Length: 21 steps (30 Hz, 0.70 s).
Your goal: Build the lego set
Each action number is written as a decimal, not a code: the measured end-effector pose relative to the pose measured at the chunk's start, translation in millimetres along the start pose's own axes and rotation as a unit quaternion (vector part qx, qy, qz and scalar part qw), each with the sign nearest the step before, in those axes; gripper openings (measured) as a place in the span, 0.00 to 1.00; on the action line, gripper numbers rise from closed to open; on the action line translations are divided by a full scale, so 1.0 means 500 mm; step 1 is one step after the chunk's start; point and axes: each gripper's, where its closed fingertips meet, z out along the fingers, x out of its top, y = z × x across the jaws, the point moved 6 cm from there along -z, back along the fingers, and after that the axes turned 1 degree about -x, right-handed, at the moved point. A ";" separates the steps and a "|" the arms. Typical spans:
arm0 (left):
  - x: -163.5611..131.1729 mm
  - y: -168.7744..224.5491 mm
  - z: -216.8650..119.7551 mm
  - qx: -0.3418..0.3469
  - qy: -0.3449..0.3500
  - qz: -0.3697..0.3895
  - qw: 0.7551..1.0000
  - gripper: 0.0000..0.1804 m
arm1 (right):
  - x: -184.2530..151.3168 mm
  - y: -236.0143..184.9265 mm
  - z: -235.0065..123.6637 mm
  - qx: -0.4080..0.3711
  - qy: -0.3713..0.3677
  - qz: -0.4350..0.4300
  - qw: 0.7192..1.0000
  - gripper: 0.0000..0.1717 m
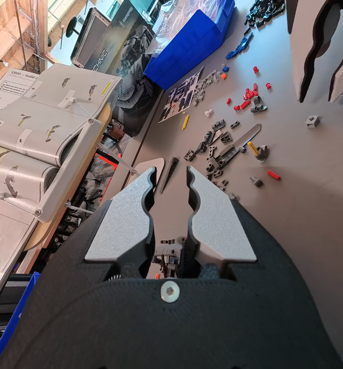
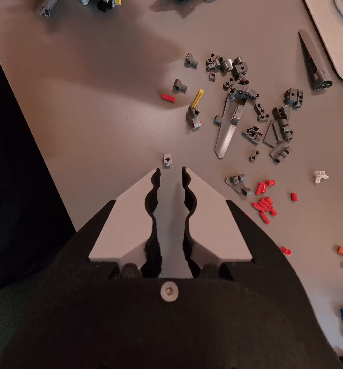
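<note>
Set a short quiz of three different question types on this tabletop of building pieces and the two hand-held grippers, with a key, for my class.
1. True or false: the right gripper has its fingers closed on the small light grey cube.
2. Multiple choice: the long dark grey tapered piece lies nearest to: A) the blue bin; B) the left gripper; C) the cluster of red pins.
3. Fill in: the axle stuck into a grey connector is coloured ____.

Key:
1. False: the fingers stand apart, with the cube on the table just beyond their tips.
2. B
3. yellow
</note>
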 end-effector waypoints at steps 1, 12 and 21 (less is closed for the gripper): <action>0.000 0.000 0.000 0.000 0.000 0.000 1.000 0.16 | 0.001 0.000 0.003 0.000 -0.001 -0.002 1.000 0.11; 0.001 0.000 -0.002 -0.001 0.001 0.000 1.000 0.15 | 0.014 -0.001 0.029 0.011 -0.011 -0.019 1.000 0.09; 0.004 0.003 -0.002 -0.003 0.002 0.004 1.000 0.15 | 0.030 0.009 0.036 -0.026 0.013 0.029 0.999 0.10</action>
